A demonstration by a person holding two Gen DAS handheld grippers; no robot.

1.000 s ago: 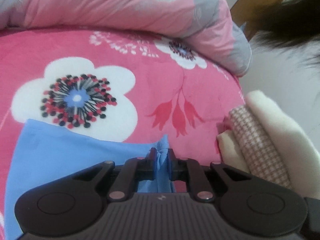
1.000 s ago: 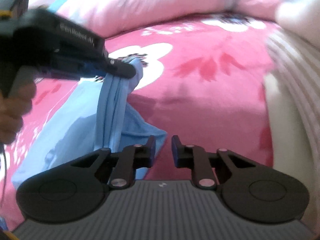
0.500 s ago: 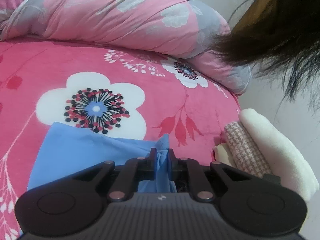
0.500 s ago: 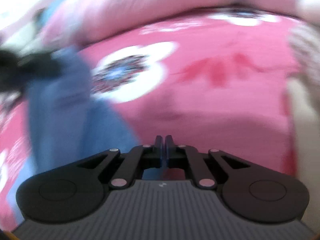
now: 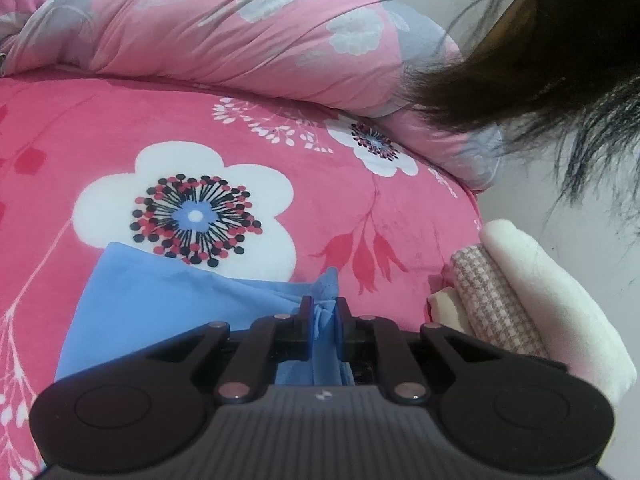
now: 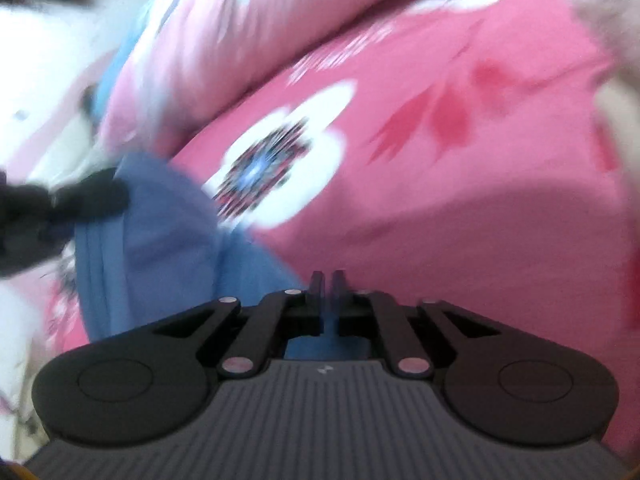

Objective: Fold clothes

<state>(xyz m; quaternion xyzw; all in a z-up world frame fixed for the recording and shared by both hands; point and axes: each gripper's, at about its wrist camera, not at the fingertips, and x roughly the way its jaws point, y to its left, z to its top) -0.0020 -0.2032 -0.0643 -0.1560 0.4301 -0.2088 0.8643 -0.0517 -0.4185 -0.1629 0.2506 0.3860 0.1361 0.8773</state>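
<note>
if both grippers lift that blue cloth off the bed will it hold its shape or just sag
Probably sag: the blue cloth bunches into soft pleats where the left gripper pinches it, and drapes in folds in the right wrist view. It looks thin, so likely light. The pinched bunch seems secure, though smooth fabric might slip.

The whole right wrist view is smeared with blur. In it the blue garment near the white flower on the bedspread is a soft shape, and the left gripper is only a dark smudge at the garment's upper left. Whether cloth sits between the near-closed right gripper fingers can't be made out. The black gripper body hides the garment's near edge in the left wrist view.
</note>
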